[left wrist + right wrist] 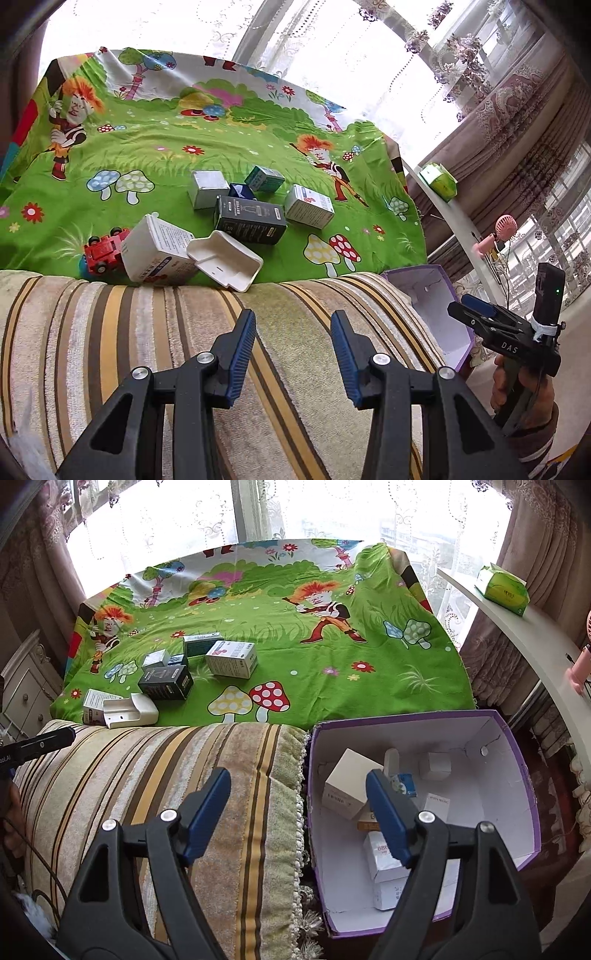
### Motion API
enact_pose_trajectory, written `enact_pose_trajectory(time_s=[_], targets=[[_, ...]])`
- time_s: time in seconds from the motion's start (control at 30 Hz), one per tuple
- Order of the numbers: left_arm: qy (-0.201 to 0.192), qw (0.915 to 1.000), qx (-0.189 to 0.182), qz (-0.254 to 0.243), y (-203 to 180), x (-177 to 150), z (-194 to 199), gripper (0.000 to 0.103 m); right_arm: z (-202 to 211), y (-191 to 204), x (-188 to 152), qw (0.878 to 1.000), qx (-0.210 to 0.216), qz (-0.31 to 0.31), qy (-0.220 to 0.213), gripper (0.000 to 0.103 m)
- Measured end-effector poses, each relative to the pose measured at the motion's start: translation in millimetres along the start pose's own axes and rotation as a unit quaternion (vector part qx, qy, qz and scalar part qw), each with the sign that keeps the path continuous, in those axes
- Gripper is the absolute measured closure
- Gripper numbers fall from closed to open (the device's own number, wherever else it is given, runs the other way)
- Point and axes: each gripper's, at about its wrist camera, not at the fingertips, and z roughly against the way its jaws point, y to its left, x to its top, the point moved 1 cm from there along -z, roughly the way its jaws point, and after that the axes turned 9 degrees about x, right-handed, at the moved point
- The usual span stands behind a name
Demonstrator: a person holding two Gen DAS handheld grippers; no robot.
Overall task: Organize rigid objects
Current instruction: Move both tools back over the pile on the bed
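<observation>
Several small boxes lie on the green cartoon cloth (229, 147): a black box (249, 220), a silver box (207, 189), a teal box (264, 178), a white printed box (309, 206), a white carton (157, 254) and a white plastic tray (224, 265). A red toy car (103, 251) lies at the left. My left gripper (293, 354) is open and empty above the striped cushion (184, 332). My right gripper (299, 805) is open and empty at the left rim of the purple box (517, 775), which holds several white boxes (347, 786).
A white curved shelf (524, 627) at the right carries a green tissue pack (502, 587) and a pink fan (498, 232). Curtained windows stand behind the table. A white cabinet (26, 686) is at the far left.
</observation>
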Motion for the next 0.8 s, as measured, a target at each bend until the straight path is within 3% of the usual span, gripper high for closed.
enact_pose_trajectory(time_s=[0.37, 0.53, 0.8], targets=[[-0.009, 0.9982, 0.058, -0.011, 38.3, 8.8, 7.6, 0.047, -32.0, 52.7, 9.8, 0.997, 0.056, 0.041, 0.033, 0.019], [-0.003, 0.9949, 0.09, -0.046, 46.9, 15.7, 4.9, 0.039, -49.4, 79.9, 18.6, 0.993, 0.091, 0.062, 0.052, 0.017], [0.02, 0.9872, 0.124, -0.099, 58.4, 29.6, -9.9, 0.036, -81.0, 117.7, 33.4, 0.984, 0.124, 0.096, 0.089, 0.014]])
